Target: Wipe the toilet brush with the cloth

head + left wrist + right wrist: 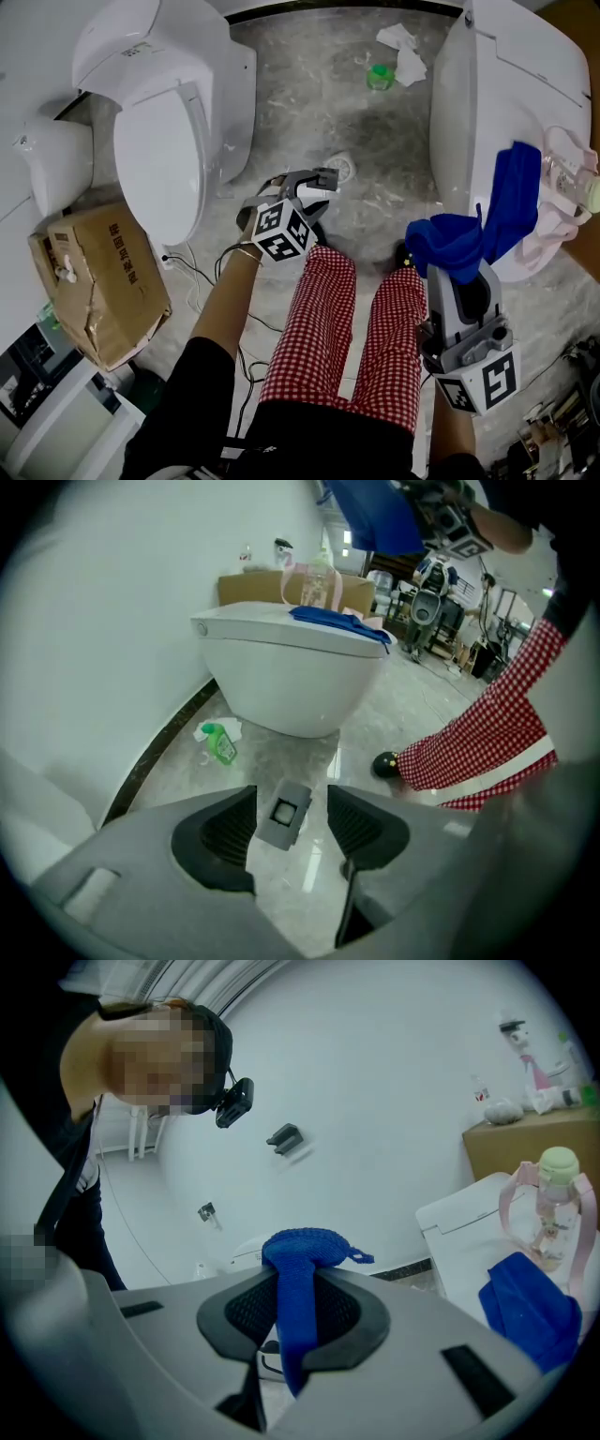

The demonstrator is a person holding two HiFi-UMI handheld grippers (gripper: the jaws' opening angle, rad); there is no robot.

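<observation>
Left gripper (305, 187) hangs low over the marbled grey floor (309, 103) between the two toilets, its jaws well apart and holding nothing; in its own view only the floor and a small grey floor drain (284, 813) show through the gap. At the far left a torn cardboard box (103, 281) sits on the floor, with the left toilet (159, 141) just beyond it, white and facing the middle of the room. The person's bare forearm (225, 300) leads up to this gripper, and the red-checked trousers (323, 319) fill the near middle. Farther off on the floor, near the wall, a green bottle (379, 77) lies beside some crumpled white paper (401, 47). To the right, the right gripper (292, 1302) is held higher, its jaws closed tight on the blue cloth (450, 244), which is pinched in a narrow fold between the pads and bunches into a rounded lump past the tips. Just beside it stands the right toilet (469, 112), lid down, with a second blue cloth (514, 192) draped over the lid and down its near side. On the same lid, to the right of that cloth, a clear bottle with a pale green cap (555, 1204) stands upright in a pink strap carrier.
</observation>
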